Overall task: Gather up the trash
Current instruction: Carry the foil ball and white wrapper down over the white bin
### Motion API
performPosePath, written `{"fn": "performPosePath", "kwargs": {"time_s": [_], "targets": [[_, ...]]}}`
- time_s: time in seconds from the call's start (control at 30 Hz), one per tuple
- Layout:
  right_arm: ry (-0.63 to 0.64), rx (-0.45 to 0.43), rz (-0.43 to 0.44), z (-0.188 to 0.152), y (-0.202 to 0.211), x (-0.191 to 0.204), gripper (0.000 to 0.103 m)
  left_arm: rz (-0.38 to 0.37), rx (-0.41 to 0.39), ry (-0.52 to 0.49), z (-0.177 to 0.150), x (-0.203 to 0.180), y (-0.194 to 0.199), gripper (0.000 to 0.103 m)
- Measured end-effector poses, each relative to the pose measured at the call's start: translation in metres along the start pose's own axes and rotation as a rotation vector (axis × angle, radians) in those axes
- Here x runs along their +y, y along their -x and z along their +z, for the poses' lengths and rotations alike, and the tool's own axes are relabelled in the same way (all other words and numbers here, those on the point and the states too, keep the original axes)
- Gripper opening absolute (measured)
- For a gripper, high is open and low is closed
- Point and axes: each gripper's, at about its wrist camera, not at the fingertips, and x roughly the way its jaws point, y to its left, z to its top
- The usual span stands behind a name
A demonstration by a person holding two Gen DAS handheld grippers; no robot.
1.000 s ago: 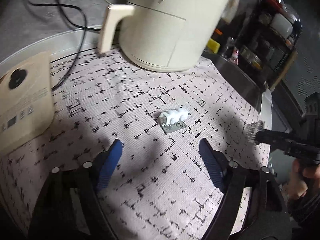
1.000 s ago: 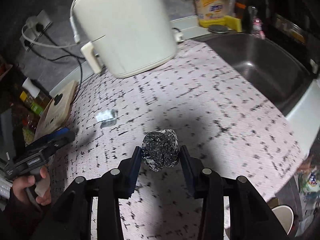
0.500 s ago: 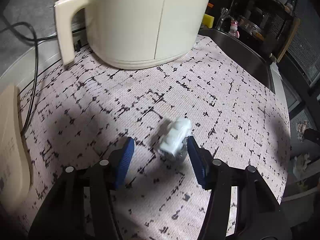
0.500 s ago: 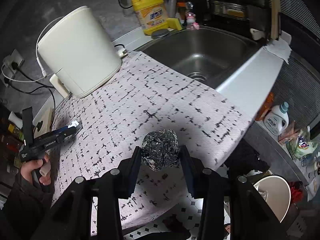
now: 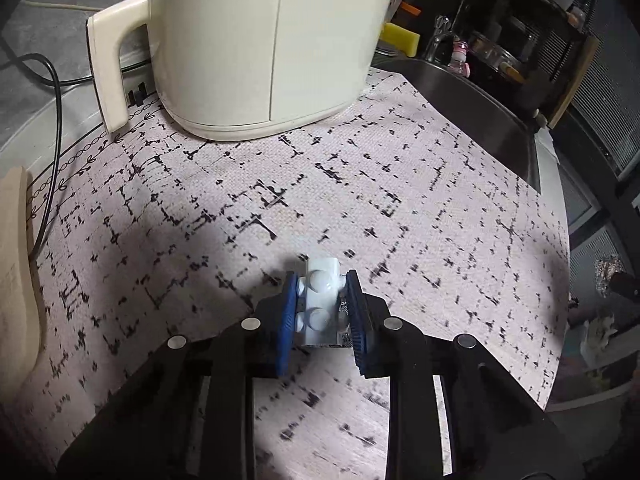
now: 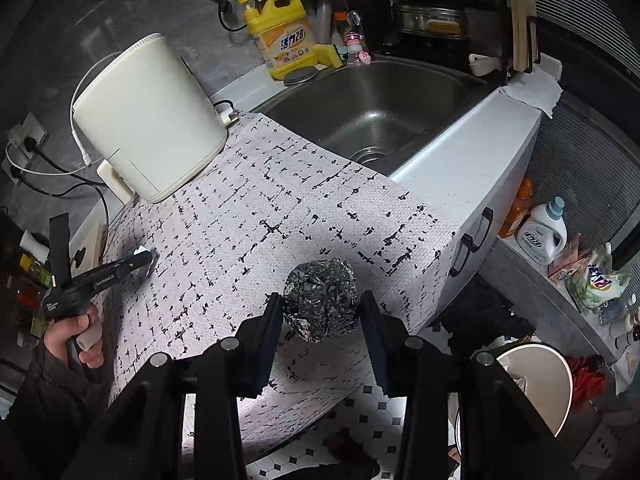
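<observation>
Moved: since half a second ago the left gripper (image 5: 322,306) has shut its blue pads on the white pill pack (image 5: 320,304), and the right gripper (image 6: 320,312) has gone higher and away from the counter edge
Left gripper: nearly shut, both pads (image 5: 289,312) press the sides of the pill pack, low over the mat (image 5: 400,208)
Pill pack: white with round bumps, a bit of silver foil shows under it, at 6 o'clock in the left view
Right gripper: partly shut, squeezing the foil ball (image 6: 320,300) between its two fingers
Foil ball: crumpled and shiny, held up in the air past the front edge of the mat, over the tiled floor (image 6: 360,420)
Left hand (image 6: 76,340): at 8 o'clock in the right view, holding the black handle of its gripper
Bin (image 6: 536,384): round and pale, on the floor at 4 o'clock in the right view
Air fryer (image 5: 256,40): big and cream, stands on the mat at 12 o'clock in the left view, handle sticking out to 10 o'clock
Sink (image 6: 420,96): metal, at 1 o'clock in the right view, beside the mat
Soap bottle (image 6: 280,36): yellow, behind the sink at 12 o'clock
Wooden board (image 5: 16,272): at 9 o'clock in the left view, at the mat's edge
</observation>
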Motion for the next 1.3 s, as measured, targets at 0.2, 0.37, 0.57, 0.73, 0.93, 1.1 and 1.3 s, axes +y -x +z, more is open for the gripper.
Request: {"fn": "performPosePath", "kwargs": {"time_s": [0.2,0.37,0.57,0.73,0.93,1.1,1.3], "targets": [[0.021,0.007,0.049,-0.005,0.008,-0.018,0.039,0.023,-0.021,0.036,-0.015,-0.027,0.021,0.024],[0.033,0.009,0.081,-0.01,0.02,-0.045,0.039,0.033,-0.042,0.056,-0.031,-0.068,0.038,0.024],[0.025,0.009,0.092,-0.024,0.041,-0.095,0.039,0.029,-0.053,0.059,-0.05,-0.127,0.051,0.024],[0.005,0.02,0.085,-0.04,0.06,-0.143,0.039,0.015,-0.051,0.036,-0.065,-0.182,0.054,0.024],[-0.004,0.036,0.068,-0.064,0.08,-0.192,0.04,-0.023,-0.041,0.01,-0.084,-0.245,0.052,0.024],[-0.033,0.051,0.053,-0.08,0.093,-0.233,0.053,-0.059,-0.016,-0.012,-0.103,-0.295,0.044,0.024],[-0.061,0.04,0.013,-0.1,0.112,-0.279,0.069,-0.097,0.024,-0.026,-0.128,-0.345,0.027,0.024]]}}
